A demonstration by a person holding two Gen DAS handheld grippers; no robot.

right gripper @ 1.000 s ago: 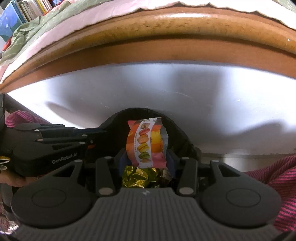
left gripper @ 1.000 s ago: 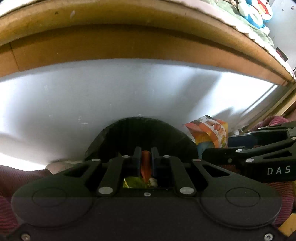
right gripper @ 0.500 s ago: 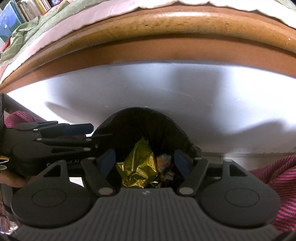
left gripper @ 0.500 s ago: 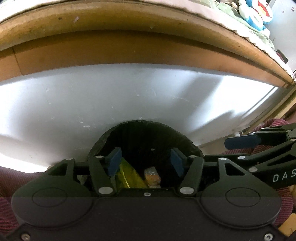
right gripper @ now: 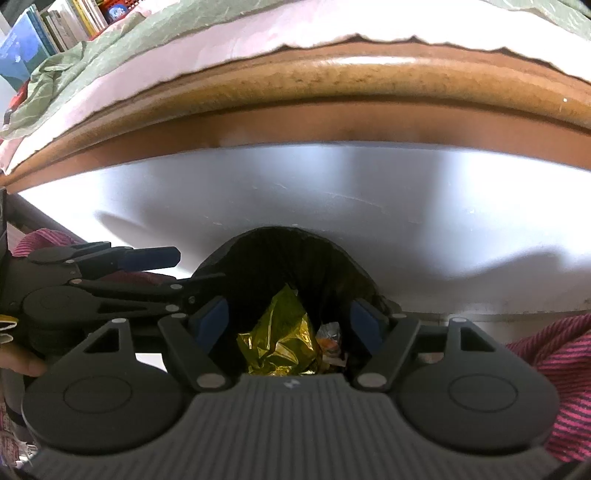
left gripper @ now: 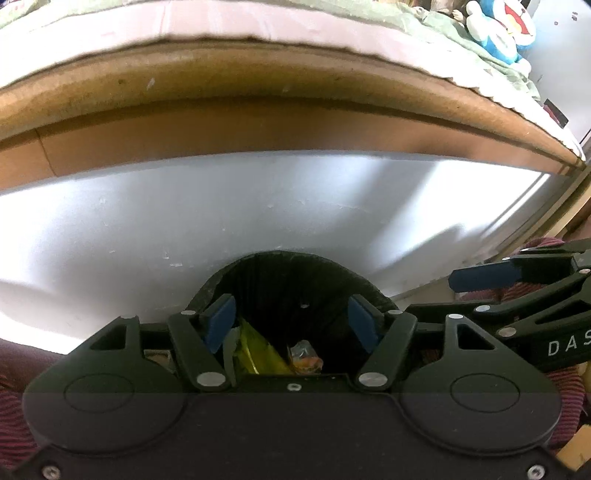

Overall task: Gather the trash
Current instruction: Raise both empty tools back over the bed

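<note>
A black-lined trash bin (left gripper: 288,273) (right gripper: 280,254) stands on the pale floor, right below both grippers. Inside lie a crumpled gold foil wrapper (right gripper: 280,339) (left gripper: 258,354) and a small orange snack wrapper (left gripper: 304,356) (right gripper: 328,339). My left gripper (left gripper: 291,321) hangs over the bin mouth, open and empty. My right gripper (right gripper: 288,321) is open and empty too, over the same bin. Each gripper shows in the other's view: the right one (left gripper: 517,295) at the right edge, the left one (right gripper: 110,280) at the left.
A wooden bed frame (left gripper: 258,110) with a pink mattress and green cover runs across the back. A blue plush toy (left gripper: 498,29) lies on the bed. Books (right gripper: 55,26) stand far left. Red striped fabric (right gripper: 554,369) lies to the right of the bin.
Both grippers opened. The left let go of an orange wrapper and the right let go of the colourful snack packet; both dropped into the bin. Both grippers have risen slightly.
</note>
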